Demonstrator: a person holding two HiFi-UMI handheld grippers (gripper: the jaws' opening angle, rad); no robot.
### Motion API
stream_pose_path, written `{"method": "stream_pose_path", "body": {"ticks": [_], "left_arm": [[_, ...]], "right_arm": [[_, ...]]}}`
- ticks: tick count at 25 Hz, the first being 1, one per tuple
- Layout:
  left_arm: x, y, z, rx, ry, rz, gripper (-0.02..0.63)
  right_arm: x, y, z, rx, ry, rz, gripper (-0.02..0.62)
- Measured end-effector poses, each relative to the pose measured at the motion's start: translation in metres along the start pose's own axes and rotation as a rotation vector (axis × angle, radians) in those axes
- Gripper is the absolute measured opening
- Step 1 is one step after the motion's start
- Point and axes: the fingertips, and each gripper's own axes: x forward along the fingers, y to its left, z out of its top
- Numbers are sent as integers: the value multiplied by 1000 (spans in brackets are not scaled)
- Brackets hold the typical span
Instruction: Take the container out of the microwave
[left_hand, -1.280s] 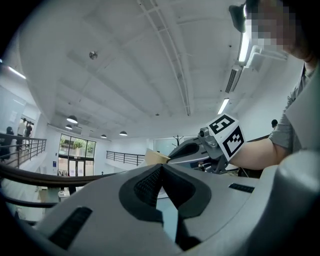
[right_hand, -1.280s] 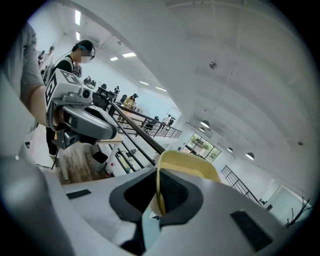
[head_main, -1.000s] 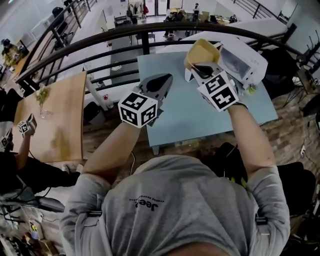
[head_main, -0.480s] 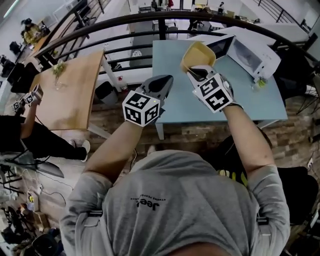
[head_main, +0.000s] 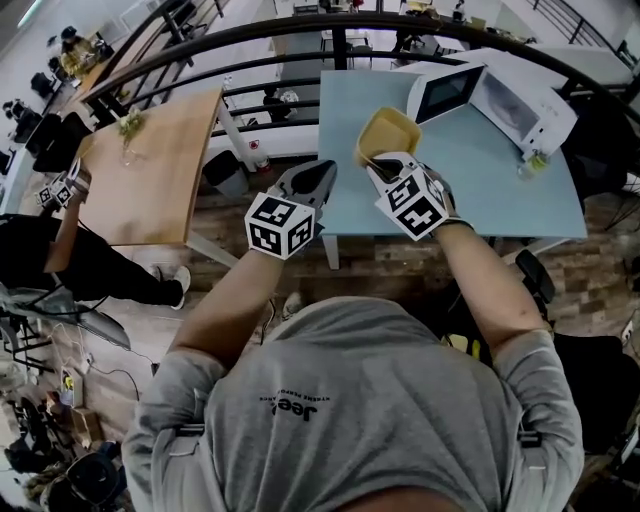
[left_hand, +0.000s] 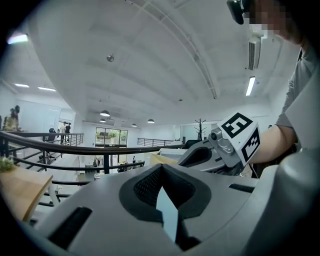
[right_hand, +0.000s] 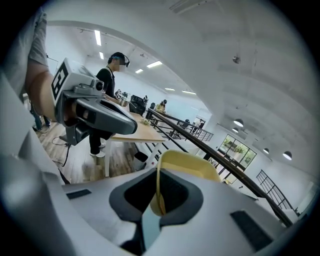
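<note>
between the right gripper's (right_hand: 158, 196) jaws: thin wall of the yellow container (right_hand: 189, 164), pinched at its near rim. jaws almost fully closed on it, only the wall's thickness between the pads. the container's open side faces up and slightly toward the head camera. inside looks bare as far as it shows.

left gripper (left_hand: 161, 169): jaws together at the tips, nothing between them. it sits just left of the right gripper, apart from it and not touching the container.

head view: container (head_main: 388, 132) is in the air over the near left part of the blue table (head_main: 480, 190), held only by the right gripper (head_main: 380, 160). it is outside the microwave (head_main: 510, 100) and to its left, with clear table between them. microwave door (head_main: 445, 90) stands open, swung toward the container side. the microwave sits at the far right part of the table, and a small greenish item (head_main: 530, 165) is by its right corner; too small to identify.

left gripper (head_main: 318, 175) hovers at the table's left edge.

beyond: wooden table (head_main: 150, 170) to the left, dark curved railing (head_main: 300, 35) across the far side of both tables, brick-pattern floor (head_main: 400, 255) under the near edge.
</note>
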Motion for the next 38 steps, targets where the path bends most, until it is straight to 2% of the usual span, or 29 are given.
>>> {"method": "stream_pose_path", "body": {"ticks": [6, 14, 19, 26, 38], "left_arm": [[-4, 20, -30, -12, 46, -14, 9], [-5, 55, -67, -14, 120, -97, 9], [-5, 78, -102, -33, 179, -148, 9], [-9, 90, -144, -50, 251, -219, 9], [-25, 110, -188, -83, 331, -222, 9]], "right_arm": [[30, 29, -15, 15, 45, 17, 31], [81, 66, -27, 40, 124, 11, 31], [115, 94, -47, 48, 197, 12, 31], [149, 127, -73, 57, 276, 27, 31], [201, 167, -120, 24, 361, 72, 31]]}}
